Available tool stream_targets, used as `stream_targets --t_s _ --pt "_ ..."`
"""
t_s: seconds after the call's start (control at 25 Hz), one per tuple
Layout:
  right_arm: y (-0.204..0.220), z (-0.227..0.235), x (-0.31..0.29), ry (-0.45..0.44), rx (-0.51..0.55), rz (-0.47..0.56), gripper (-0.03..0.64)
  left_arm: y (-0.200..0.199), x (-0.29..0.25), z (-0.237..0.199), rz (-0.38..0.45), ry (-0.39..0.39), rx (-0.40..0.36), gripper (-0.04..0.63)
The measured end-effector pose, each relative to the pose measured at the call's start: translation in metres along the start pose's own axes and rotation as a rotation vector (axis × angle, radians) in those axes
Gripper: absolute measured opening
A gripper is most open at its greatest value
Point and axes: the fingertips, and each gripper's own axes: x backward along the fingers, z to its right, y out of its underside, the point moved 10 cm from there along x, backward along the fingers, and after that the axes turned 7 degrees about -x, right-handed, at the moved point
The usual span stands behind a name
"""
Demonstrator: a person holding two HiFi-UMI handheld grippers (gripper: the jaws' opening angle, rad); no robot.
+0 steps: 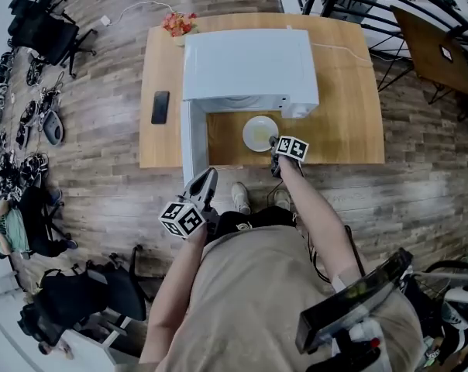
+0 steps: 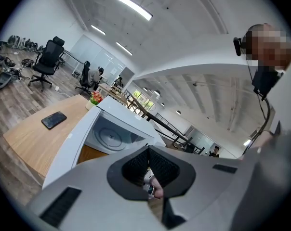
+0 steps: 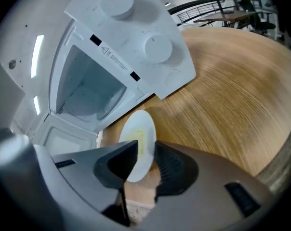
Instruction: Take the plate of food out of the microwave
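Note:
The white microwave stands on the wooden table with its door swung open toward me. The white plate with a thin yellowish food rests on the table just in front of the empty cavity. My right gripper is at the plate's near rim. In the right gripper view the plate has its rim between the jaws of the right gripper, which stand slightly apart with a gap beside the rim. My left gripper hangs off the table near my body, shut and empty.
A black phone lies on the table left of the microwave, and a pot of red flowers sits at the back left corner. Office chairs and gear stand along the left of the wooden floor.

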Motion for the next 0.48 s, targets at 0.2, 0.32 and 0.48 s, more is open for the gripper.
stream_targets --t_s 0.2,0.32,0.48 --pt "0.005 -0.015 -0.009 0.069 0.210 0.036 0.373 -0.012 0.006 0.002 0.010 0.061 -0.019 0.003" --pt "-0.001 -0.026 0.007 0.082 0.325 0.137 0.387 -0.016 0.004 0.003 0.022 0.091 -0.016 0.003" --pt "-0.014 -0.056 0.061 -0.060 0.371 0.265 0.387 -0.029 -0.002 0.004 0.055 0.118 0.001 0.003"
